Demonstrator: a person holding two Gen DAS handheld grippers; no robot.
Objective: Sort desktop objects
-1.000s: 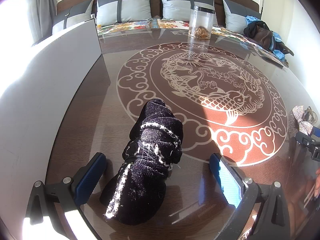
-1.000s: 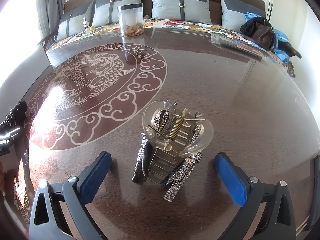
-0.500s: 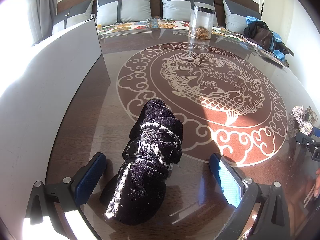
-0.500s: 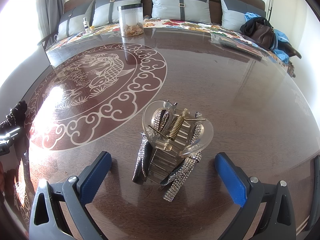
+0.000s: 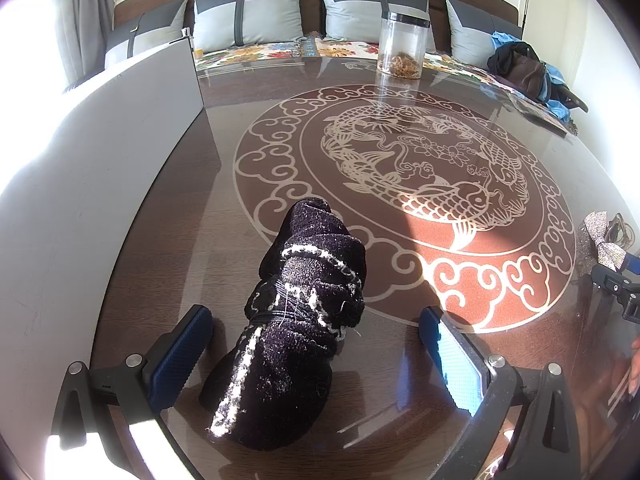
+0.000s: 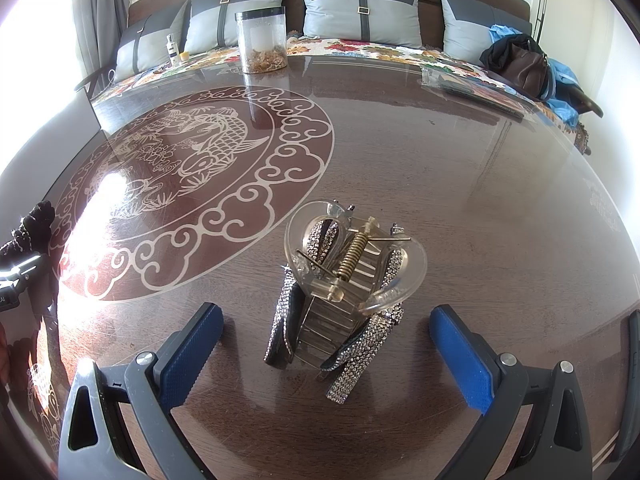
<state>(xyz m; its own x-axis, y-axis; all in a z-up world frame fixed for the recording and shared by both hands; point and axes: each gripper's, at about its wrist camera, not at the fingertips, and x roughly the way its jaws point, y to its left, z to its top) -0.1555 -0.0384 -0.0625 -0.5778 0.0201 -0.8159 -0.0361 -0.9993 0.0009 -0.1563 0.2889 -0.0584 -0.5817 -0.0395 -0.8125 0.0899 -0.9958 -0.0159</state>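
Observation:
A black fuzzy hair scrunchie with white trim lies on the glass-topped table between the open blue-padded fingers of my left gripper; the pads stand apart from it on both sides. A clear claw hair clip with a rhinestone bow lies between the open fingers of my right gripper, not touched. The clip also shows at the right edge of the left wrist view, and the scrunchie at the left edge of the right wrist view.
A grey panel stands along the table's left side. A clear jar stands at the far edge. A flat packet lies at the far right. A cushioned bench with bags is behind the table.

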